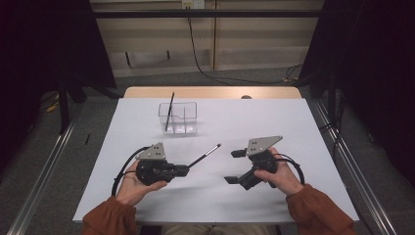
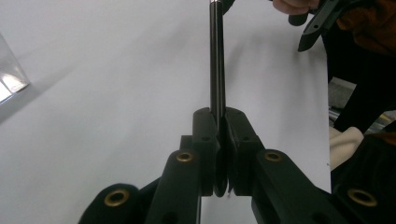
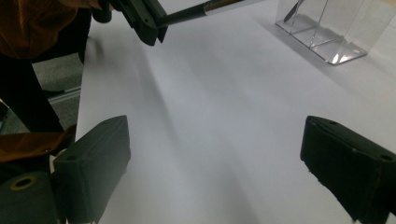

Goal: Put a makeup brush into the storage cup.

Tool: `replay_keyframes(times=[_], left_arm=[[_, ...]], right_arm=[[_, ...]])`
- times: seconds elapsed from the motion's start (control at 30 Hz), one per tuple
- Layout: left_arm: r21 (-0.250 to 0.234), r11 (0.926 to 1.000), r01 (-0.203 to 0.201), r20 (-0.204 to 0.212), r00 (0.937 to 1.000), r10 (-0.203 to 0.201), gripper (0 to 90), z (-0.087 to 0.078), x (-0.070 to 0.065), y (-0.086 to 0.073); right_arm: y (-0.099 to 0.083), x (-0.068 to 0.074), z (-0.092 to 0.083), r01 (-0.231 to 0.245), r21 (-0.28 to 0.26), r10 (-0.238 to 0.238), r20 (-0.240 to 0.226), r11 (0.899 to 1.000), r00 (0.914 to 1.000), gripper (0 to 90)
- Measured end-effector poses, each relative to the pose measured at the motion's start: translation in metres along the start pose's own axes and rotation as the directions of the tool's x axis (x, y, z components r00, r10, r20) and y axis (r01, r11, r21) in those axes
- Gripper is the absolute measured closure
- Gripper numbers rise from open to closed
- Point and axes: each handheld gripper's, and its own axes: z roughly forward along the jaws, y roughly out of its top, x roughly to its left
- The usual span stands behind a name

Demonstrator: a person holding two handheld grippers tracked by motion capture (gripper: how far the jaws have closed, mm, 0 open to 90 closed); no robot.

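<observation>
Holding a slim black stick [image 1: 204, 155] with a silvery tip, the left gripper [image 1: 188, 170] has its fingers [image 2: 205, 140] clamped tight on the stick's near end; the stick juts out from them, up and to the right in the high view, above the white worktop [image 1: 274, 122].

Item, left gripper view: the stick [image 2: 216, 56] runs straight away from the closed fingers, over bare worktop [image 2: 102, 102].

Item, right gripper [image 1: 235, 166]: held in the person's right hand [image 1: 281, 176], well apart from the stick's tip, fingers [image 3: 100, 154] spread wide with nothing between them.

Item, clear plastic holder [image 1: 178, 118] with compartments: stands toward the far side of the worktop, beyond both grippers. A second dark stick [image 1: 169, 111] leans in its left part, top end rising above the rim.

Item, right gripper view: the holder [image 3: 334, 28] at the upper right, the left gripper [image 3: 156, 23] and its stick [image 3: 201, 9] at the top.

Item, sleeves: rust-orange, at the near edge.
</observation>
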Motion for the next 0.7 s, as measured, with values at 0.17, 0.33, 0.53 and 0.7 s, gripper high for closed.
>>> replay_keyframes(times=[0.17, 0.33, 0.53, 0.7], left_arm=[[-0.020, 0.9998, -0.009, -0.005, 0.9999, 0.009, 83.9, 0.003, -0.003, 0.000], [-0.054, 0.9985, 0.000, 0.009, 1.0000, 0.001, 83.9, 0.005, -0.005, 0.000], [-0.097, 0.9952, -0.013, 0.017, 0.9997, 0.014, 83.9, 0.009, -0.006, -0.002], [-0.116, 0.9931, -0.021, 0.025, 0.9994, 0.024, 83.9, 0.012, -0.007, -0.002]], right_arm=[[-0.002, 0.001, 0.004, -0.008, -0.044, 0.008, 0.003, 0.999, 1.0000, 8.8], [-0.001, 0.003, 0.004, 0.001, -0.090, 0.000, 0.011, 0.996, 0.9999, 11.0], [0.001, 0.003, 0.001, -0.004, -0.156, 0.006, 0.015, 0.988, 0.9999, 12.8], [0.001, 0.003, 0.003, -0.003, -0.160, 0.003, 0.001, 0.987, 1.0000, 13.8]])
